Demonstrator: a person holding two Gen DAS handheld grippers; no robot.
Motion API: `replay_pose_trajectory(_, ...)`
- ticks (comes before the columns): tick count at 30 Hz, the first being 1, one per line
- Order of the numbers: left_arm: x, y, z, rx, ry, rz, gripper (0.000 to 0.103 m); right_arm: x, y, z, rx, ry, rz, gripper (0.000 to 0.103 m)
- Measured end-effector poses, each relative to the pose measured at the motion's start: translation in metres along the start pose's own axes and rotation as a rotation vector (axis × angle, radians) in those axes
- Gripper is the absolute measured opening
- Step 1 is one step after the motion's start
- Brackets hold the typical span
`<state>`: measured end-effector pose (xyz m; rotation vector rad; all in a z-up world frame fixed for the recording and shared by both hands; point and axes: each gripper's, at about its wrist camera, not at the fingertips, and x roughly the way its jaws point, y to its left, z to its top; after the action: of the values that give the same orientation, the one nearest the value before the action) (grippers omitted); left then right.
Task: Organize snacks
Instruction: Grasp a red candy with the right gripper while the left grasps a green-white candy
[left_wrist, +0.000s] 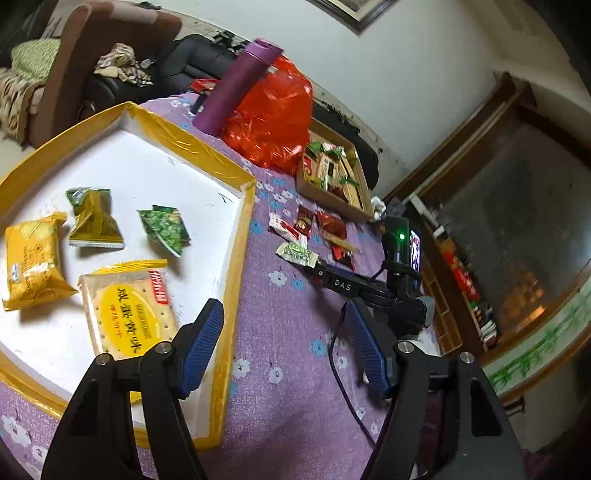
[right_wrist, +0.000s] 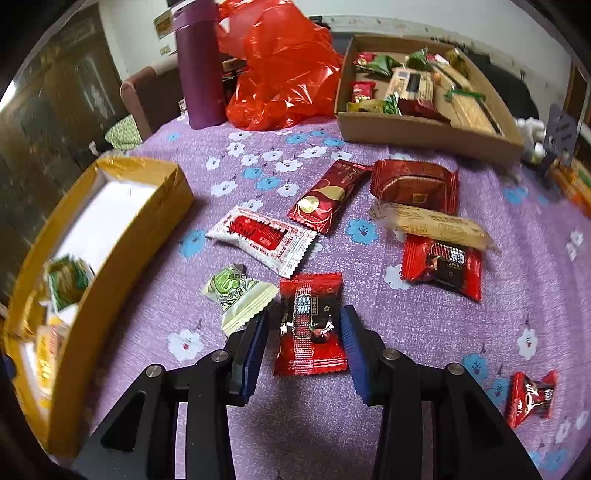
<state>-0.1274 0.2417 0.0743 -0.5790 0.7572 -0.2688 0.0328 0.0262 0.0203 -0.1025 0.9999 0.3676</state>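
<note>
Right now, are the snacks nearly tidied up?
Partly. Yellow and green packets lie in the yellow-edged tray. The right hand-held gripper has a red packet between its fingers. Several red and white packets remain on the purple cloth.

Even indoor light falls on both fisheye views, with glare on the red plastic bag (right_wrist: 280, 66), soft shadows, and bent, dark, blurred edges.

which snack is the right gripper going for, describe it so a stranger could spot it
On the purple flowered tablecloth, between the yellow-rimmed tray and the brown cardboard box, loose snacks lie scattered. The one nearest the right gripper is the red packet, between its blue pads, beside a pale green wrapper; it alone shows a cherry on black.
</note>
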Motion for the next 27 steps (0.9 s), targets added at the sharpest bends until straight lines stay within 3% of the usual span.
replay_pose_trajectory(9, 0.052, -0.049, 0.006, 0.156, 0.128, 0.089, 0.068, -0.036, -0.049, -0.029, 0.148, -0.080, 0.076, 0.028)
replay_pose_trajectory(15, 0.118, -0.067, 0.028, 0.149, 0.230, 0.099, 0.068, -0.040, -0.088, -0.038, 0.278, -0.111, 0.151, 0.028)
replay_pose_trajectory(23, 0.206, -0.069, 0.050, 0.302, 0.276, 0.343, 0.068, -0.036, -0.102, -0.040, 0.322, -0.097, 0.216, 0.028)
replay_pose_trajectory(24, 0.213, -0.069, 0.049, 0.322, 0.288, 0.358, 0.064, -0.037, -0.104, -0.041, 0.326, -0.097, 0.221, 0.028)
replay_pose_trajectory(27, 0.220, -0.078, 0.039, 0.436, 0.269, 0.394, 0.038, -0.039, -0.105, -0.040, 0.338, -0.102, 0.228, 0.028)
